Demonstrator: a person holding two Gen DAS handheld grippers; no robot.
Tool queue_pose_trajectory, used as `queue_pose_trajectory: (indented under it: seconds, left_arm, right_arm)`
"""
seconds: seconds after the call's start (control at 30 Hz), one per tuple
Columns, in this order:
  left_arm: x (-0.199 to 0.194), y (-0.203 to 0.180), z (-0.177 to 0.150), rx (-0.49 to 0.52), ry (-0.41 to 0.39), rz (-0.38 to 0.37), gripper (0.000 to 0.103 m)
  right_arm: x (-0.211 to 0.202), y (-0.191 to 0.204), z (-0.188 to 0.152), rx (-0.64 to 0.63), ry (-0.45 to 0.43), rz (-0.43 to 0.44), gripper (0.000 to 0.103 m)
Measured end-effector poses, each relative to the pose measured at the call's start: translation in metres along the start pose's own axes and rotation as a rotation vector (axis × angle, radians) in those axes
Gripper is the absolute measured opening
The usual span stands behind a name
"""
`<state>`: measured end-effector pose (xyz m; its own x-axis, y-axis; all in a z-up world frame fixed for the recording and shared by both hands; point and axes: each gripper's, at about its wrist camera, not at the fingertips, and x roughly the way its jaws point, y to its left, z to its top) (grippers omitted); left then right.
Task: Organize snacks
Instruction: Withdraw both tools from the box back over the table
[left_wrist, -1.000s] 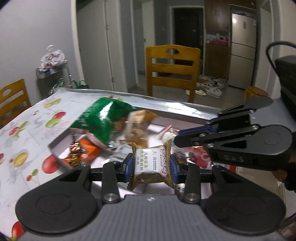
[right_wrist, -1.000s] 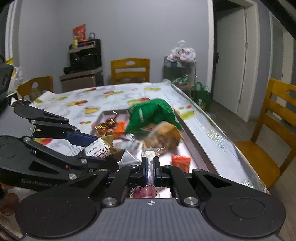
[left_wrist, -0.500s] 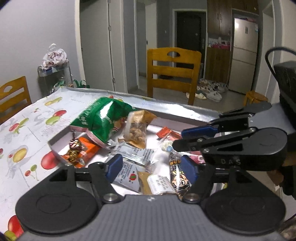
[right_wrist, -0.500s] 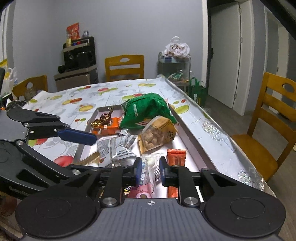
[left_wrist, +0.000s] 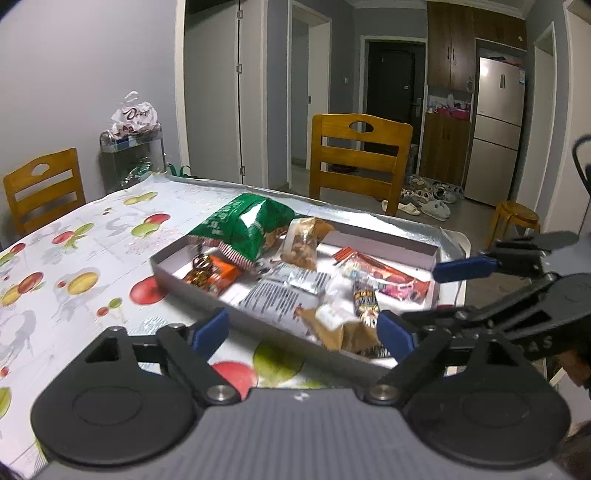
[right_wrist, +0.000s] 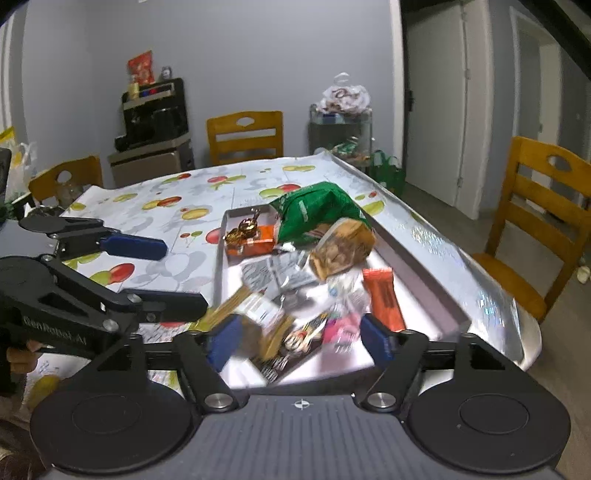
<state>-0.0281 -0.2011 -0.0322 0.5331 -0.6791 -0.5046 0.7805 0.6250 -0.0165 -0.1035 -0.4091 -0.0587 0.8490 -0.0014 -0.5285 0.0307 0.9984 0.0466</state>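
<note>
Just short of the shallow grey tray, at its near rim, the left gripper is hanging with its blue pads spread wide and nothing between them; its jaws have just been opening. A second ago those pads were clamping a tan-and-white snack packet, and that brown-edged packet is now lying inside the tray at its near corner, apart from the pads. Beside the tray's right end, the right gripper is likewise standing wide and holding nothing, its jaws having just been opening too; a second ago it was pinching a thin clear wrapper, and that clear wrapper with pink print is now resting in the tray just beyond its fingers. Both grippers are sitting further back from the tray than before, so more of the fruit-print tablecloth is showing in front of it.

Within the tray the snacks are lying in a loose, overlapping heap: white packets with black print toward its middle, a long red-orange bar near its right wall, an orange packet under gold-wrapped sweets at its left end. Against the tray's far side, a puffy green bag is leaning beside a clear bag of brown pieces. Beyond the tray a wooden chair is standing.
</note>
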Motion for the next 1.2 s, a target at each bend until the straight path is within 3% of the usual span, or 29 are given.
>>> queue_pose_trajectory:
  seconds: [0.1, 0.57, 1.2]
  left_arm:
    - [-0.012, 0.003, -0.010, -0.005, 0.009, 0.011, 0.089]
    - [-0.016, 0.008, -0.045, -0.044, 0.097, 0.042, 0.089]
    - [-0.012, 0.008, -0.045, -0.051, 0.113, 0.050, 0.089]
  right_arm:
    - [-0.007, 0.008, -0.011, 0.015, 0.013, -0.007, 0.085]
    - [0.000, 0.027, -0.032, 0.025, 0.116, -0.031, 0.091]
    - [0.006, 0.025, -0.033, 0.030, 0.134, -0.025, 0.091]
